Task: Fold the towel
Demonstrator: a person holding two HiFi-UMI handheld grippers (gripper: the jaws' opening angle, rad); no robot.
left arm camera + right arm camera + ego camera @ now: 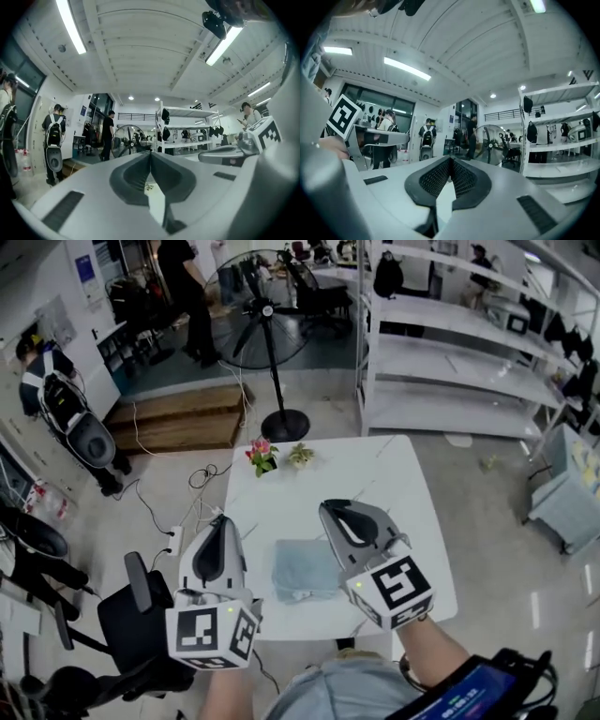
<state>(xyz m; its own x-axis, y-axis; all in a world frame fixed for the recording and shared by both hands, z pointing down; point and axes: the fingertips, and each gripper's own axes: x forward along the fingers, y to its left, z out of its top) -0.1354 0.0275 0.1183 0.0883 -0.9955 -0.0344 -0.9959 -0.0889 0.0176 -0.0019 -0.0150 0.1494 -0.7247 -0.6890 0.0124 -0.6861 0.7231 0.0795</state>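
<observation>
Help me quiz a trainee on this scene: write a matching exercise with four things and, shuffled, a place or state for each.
Things
1. towel
2. flowers
3. fan
4. left gripper

Places or states
A. stands on the floor beyond the table
B. shut, holding nothing
C. folded, lying on the table's near half
D. at the table's far edge

Pairs: 1-C, 2-D, 3-A, 4-B

Soft cloth towel (305, 569), smooth table (375, 474)
</observation>
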